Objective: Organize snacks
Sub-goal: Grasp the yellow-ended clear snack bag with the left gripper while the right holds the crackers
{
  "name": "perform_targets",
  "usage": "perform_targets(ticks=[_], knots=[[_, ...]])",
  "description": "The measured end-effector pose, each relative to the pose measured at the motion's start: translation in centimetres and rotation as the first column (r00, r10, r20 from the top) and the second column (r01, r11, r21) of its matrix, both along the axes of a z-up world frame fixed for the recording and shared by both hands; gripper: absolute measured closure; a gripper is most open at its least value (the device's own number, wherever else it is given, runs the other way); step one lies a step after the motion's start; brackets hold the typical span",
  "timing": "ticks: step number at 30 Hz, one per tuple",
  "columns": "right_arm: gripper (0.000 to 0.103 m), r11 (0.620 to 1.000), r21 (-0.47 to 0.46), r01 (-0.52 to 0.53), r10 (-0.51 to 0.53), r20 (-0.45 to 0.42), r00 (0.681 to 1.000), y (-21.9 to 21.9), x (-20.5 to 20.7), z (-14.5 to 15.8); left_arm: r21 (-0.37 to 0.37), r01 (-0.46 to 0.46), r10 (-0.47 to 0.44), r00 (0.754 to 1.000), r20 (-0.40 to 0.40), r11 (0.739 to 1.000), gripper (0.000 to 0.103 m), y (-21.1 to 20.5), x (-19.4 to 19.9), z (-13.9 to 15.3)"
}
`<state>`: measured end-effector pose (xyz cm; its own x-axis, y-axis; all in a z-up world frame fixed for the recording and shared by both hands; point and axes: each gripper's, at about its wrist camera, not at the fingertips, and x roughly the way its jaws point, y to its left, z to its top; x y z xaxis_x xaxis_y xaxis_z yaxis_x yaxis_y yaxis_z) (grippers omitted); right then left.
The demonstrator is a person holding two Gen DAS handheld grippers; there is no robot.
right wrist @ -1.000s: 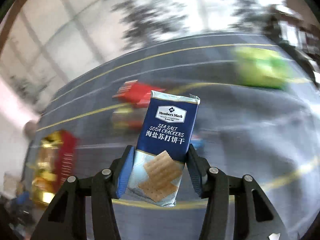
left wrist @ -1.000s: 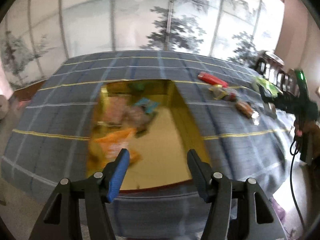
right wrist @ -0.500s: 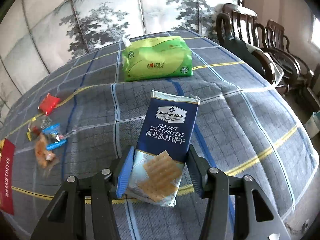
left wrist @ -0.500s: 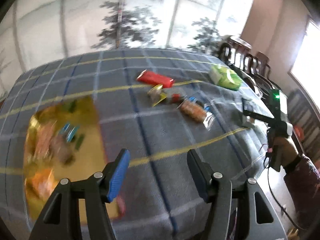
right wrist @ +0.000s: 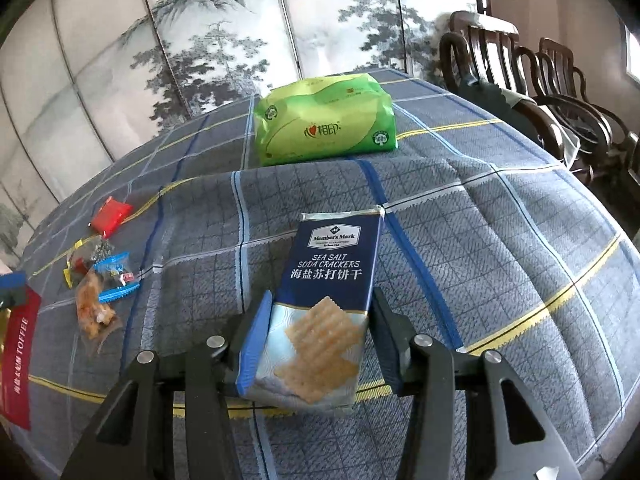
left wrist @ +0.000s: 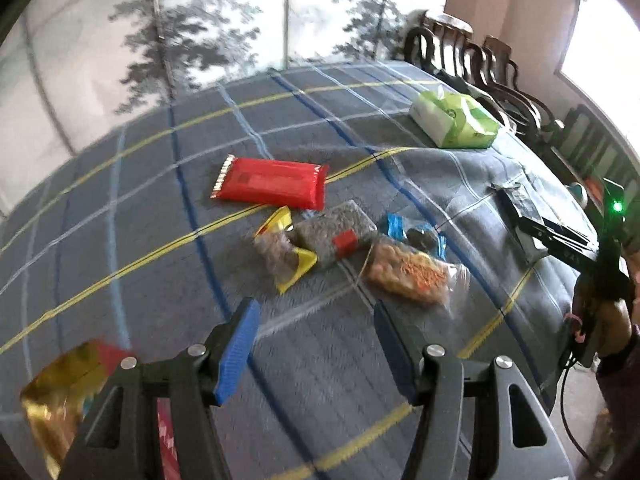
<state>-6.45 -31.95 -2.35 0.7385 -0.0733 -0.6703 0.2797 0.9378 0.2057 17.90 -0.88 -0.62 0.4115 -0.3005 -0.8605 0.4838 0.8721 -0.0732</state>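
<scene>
My right gripper point(right wrist: 320, 336) is shut on a blue pack of sea salt soda crackers point(right wrist: 328, 296) and holds it just above the checked tablecloth. My left gripper point(left wrist: 316, 344) is open and empty, above the cloth in front of a cluster of small snacks: a red bar point(left wrist: 272, 184), a yellow-edged packet point(left wrist: 286, 252), a grey packet point(left wrist: 336, 236), a blue candy point(left wrist: 416, 232) and an orange snack bag point(left wrist: 412, 276). The same cluster point(right wrist: 96, 280) lies at the left in the right wrist view. A corner of the gold box point(left wrist: 52, 396) shows at bottom left.
A green tissue pack point(left wrist: 456, 120) point(right wrist: 324, 124) lies at the far right of the table. Dark wooden chairs point(right wrist: 560, 92) stand beyond the table's right edge. The red toffee box lid point(right wrist: 16, 360) lies at the left edge. A painted screen stands behind.
My left gripper has swung right, from over the gold box to the snack cluster. My right gripper has carried the cracker pack lower toward the cloth, still gripped.
</scene>
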Motion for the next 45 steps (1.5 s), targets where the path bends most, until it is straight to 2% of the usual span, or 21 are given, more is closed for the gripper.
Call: perform_targets(ticks=[2, 4, 6, 8, 10, 11, 13, 14, 17, 19, 20, 21, 22, 23, 25, 26, 29, 33, 38, 42, 45], knots=[[0.058, 1.000, 0.010, 0.000, 0.000, 0.006, 1.000, -6.0, -4.3, -0.8, 0.023, 0.012, -0.012, 1.000, -0.010, 1.000, 0.042, -0.3, 1.4, -0.7], [0.057, 1.000, 0.015, -0.001, 0.001, 0.008, 1.000, -8.0, -2.5, 1.2, 0.058, 0.030, -0.030, 1.000, -0.006, 0.998, 0.042, -0.5, 2.5, -1.5], [0.057, 1.000, 0.020, -0.003, 0.003, 0.010, 1.000, -9.6, -3.2, 0.8, 0.071, 0.073, -0.072, 0.997, -0.020, 0.995, 0.042, -0.8, 3.2, -2.2], [0.057, 1.000, 0.024, -0.004, 0.003, 0.012, 1.000, -3.9, 0.1, 0.0, 0.105, 0.125, -0.121, 0.992, -0.040, 0.987, 0.042, -1.3, 3.7, -3.1], [0.057, 1.000, 0.030, -0.004, 0.004, 0.015, 1.000, -2.2, -0.7, 0.2, 0.167, 0.149, -0.147, 0.989, -0.025, 0.975, 0.042, -1.6, 4.0, -3.8], [0.057, 0.999, 0.031, -0.004, 0.004, 0.016, 1.000, 1.0, 0.5, 0.1, 0.176, 0.166, -0.165, 0.986, -0.019, 0.970, 0.042, -1.8, 4.1, -3.9], [0.057, 0.999, 0.035, -0.003, 0.003, 0.016, 1.000, 4.1, 4.0, 0.6, 0.176, 0.191, -0.196, 0.980, 0.013, 0.966, 0.042, -2.0, 4.2, -3.8], [0.056, 0.999, 0.036, -0.005, 0.004, 0.016, 1.000, 3.6, 3.7, 0.7, 0.181, 0.198, -0.208, 0.977, 0.037, 0.963, 0.042, -2.1, 4.2, -3.6], [0.056, 0.999, 0.037, -0.004, 0.003, 0.014, 1.000, 7.6, 8.0, 0.7, 0.207, 0.217, -0.233, 0.971, 0.056, 0.954, 0.042, -2.5, 4.6, -3.6], [0.056, 0.999, 0.038, -0.005, 0.004, 0.015, 1.000, 7.8, 8.1, 0.7, 0.194, 0.238, -0.248, 0.968, 0.026, 0.952, 0.042, -2.5, 5.0, -4.3], [0.056, 0.999, 0.039, -0.005, 0.005, 0.016, 1.000, 7.9, 8.1, 0.6, 0.191, 0.245, -0.252, 0.968, 0.008, 0.950, 0.048, -2.6, 5.0, -4.5], [0.056, 0.999, 0.042, -0.005, 0.005, 0.017, 1.000, 7.6, 7.8, 0.7, 0.183, 0.247, -0.248, 0.969, -0.018, 0.952, 0.060, -2.6, 5.2, -4.8], [0.056, 0.999, 0.040, -0.003, 0.003, 0.016, 1.000, 9.6, 9.1, 1.2, 0.167, 0.246, -0.243, 0.969, -0.038, 0.955, 0.065, -2.4, 5.5, -4.9], [0.056, 0.999, 0.040, -0.004, 0.003, 0.016, 1.000, 10.2, 9.5, 1.1, 0.125, 0.249, -0.243, 0.968, -0.060, 0.960, 0.069, -2.0, 5.7, -4.8], [0.056, 0.999, 0.041, -0.005, 0.005, 0.017, 1.000, 10.6, 9.6, 1.1, -0.013, 0.222, -0.222, 0.969, -0.108, 0.975, 0.080, -0.7, 6.2, -4.4], [0.056, 0.999, 0.043, -0.005, 0.004, 0.017, 1.000, 11.1, 9.8, 1.0, -0.049, 0.195, -0.200, 0.971, -0.132, 0.980, 0.100, -0.1, 6.5, -4.5], [0.056, 0.999, 0.044, -0.006, 0.005, 0.018, 1.000, 11.8, 10.2, 0.9, -0.061, 0.127, -0.134, 0.981, -0.138, 0.990, 0.101, 0.5, 6.8, -4.5], [0.056, 0.999, 0.048, -0.006, 0.005, 0.019, 1.000, 12.2, 10.2, 0.9, -0.028, 0.057, -0.060, 0.994, -0.097, 0.998, 0.102, 0.6, 5.5, -4.1], [0.056, 0.999, 0.049, -0.007, 0.006, 0.020, 1.000, 14.0, 11.1, 0.7, -0.109, -0.065, 0.057, 0.996, -0.075, 0.992, 0.102, 1.5, 2.1, -2.7], [0.056, 0.999, 0.039, -0.004, 0.004, 0.014, 1.000, 14.6, 11.1, 0.7, -0.173, -0.115, 0.106, 0.993, -0.061, 0.978, 0.102, 2.0, -1.3, -1.4], [0.056, 0.999, 0.039, -0.005, 0.004, 0.012, 1.000, 16.8, 12.5, 0.6, -0.211, -0.146, 0.135, 0.989, -0.063, 0.967, 0.102, 2.5, -4.0, -0.7]])
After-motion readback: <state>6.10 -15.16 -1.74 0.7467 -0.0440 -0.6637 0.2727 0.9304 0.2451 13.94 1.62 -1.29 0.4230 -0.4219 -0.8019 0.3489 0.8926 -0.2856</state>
